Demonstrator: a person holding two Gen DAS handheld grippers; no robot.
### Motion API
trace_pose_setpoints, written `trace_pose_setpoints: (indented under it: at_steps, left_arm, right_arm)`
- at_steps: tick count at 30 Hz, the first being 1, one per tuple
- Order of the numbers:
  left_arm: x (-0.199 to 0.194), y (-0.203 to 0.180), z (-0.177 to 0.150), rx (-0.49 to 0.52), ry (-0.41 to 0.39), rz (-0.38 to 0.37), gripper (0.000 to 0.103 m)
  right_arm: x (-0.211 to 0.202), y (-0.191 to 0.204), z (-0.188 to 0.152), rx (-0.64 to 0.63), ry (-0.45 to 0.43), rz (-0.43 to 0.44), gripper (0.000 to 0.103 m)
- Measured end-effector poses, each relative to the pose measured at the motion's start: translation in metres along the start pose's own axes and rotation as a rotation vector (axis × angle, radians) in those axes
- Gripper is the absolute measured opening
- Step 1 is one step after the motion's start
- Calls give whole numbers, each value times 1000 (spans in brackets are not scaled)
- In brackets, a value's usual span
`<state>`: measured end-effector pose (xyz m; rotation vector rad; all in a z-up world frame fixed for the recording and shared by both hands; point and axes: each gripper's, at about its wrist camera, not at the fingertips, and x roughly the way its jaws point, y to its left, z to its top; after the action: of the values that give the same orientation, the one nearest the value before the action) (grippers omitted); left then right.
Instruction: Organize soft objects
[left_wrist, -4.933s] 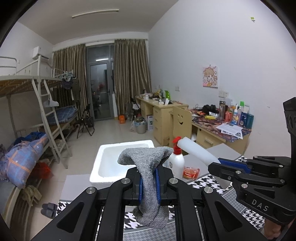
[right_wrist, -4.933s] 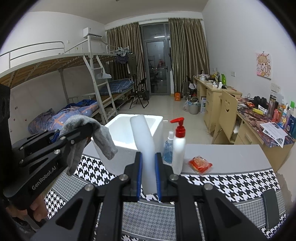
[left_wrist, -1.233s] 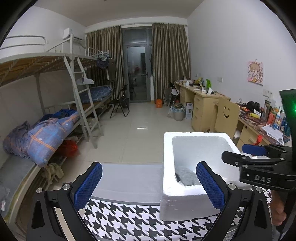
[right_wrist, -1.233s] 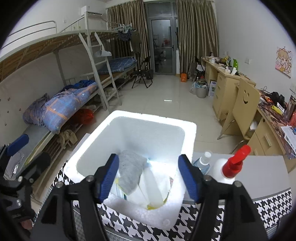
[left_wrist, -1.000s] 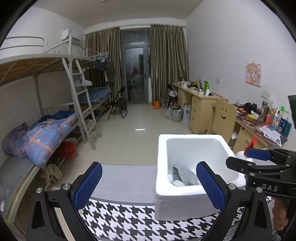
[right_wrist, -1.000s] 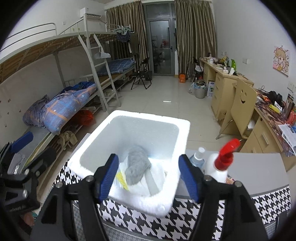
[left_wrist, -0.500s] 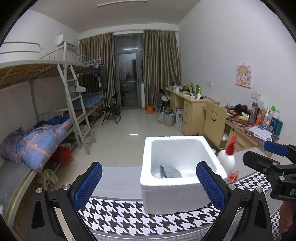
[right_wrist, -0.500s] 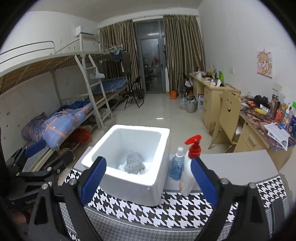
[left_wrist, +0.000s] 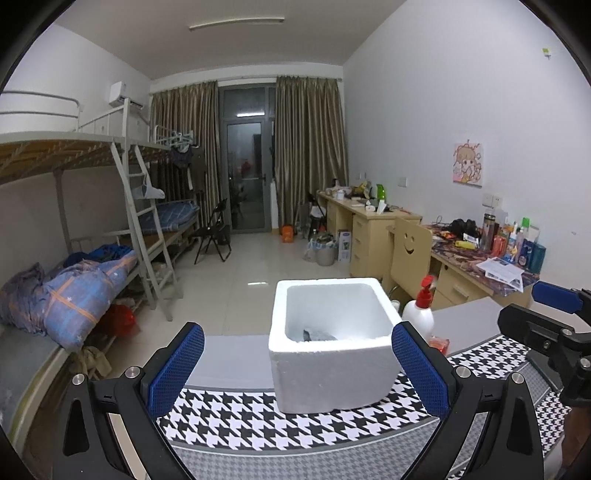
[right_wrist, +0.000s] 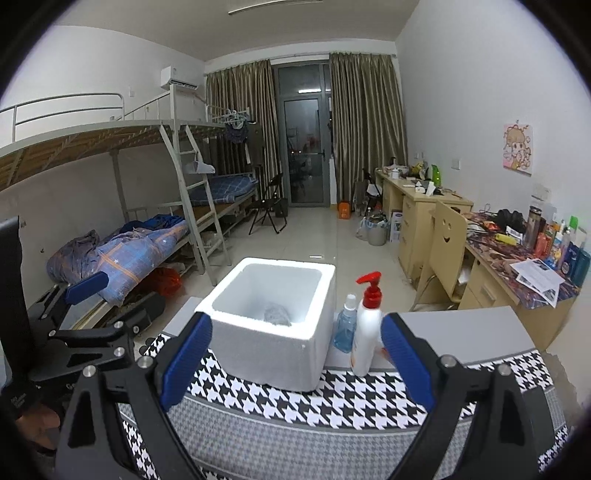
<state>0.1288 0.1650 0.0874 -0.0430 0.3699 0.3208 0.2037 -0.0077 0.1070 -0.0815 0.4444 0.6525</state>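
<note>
A white foam box (left_wrist: 332, 373) stands on the houndstooth mat (left_wrist: 258, 421); it also shows in the right wrist view (right_wrist: 273, 350). A grey cloth (left_wrist: 317, 335) lies inside it, also seen in the right wrist view (right_wrist: 277, 314). My left gripper (left_wrist: 299, 369) is open and empty, held back from the box's near side. My right gripper (right_wrist: 291, 358) is open and empty, also back from the box. Each gripper shows at the edge of the other's view.
A white pump bottle with a red top (right_wrist: 367, 332) and a small blue bottle (right_wrist: 345, 330) stand right of the box. An orange packet (left_wrist: 437, 343) lies behind it. Bunk beds (right_wrist: 129, 206) stand left, desks (right_wrist: 424, 214) right.
Both grippers let go of the cloth and the white roll into the box, opened, and have pulled back and up from it.
</note>
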Motion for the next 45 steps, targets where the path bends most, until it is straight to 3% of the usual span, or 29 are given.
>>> trace_pose_setpoints:
  at_steps: [11,22,26,35,45]
  left_arm:
    - [-52,-16,-11,20,-52,-50,102]
    - [-99,-24,-47,25,-121,-60,102]
    - [-105,-35,-63,64,-119,-50,102]
    - [-103,-42,-104,31,-99,-77,102]
    - [-117,-44,-136,36,-185,-41,102]
  right_arm:
    - [-47,9,-22,-12,-43,-19,95]
    - [-84,15,-56,-13,-111,-28,95]
    - [-89,16,-72,-17,-118,-32,95]
    - [-100,21,-115,-50,-173,-86,95]
    - [-98,10,-152,-23,-217,-149,95]
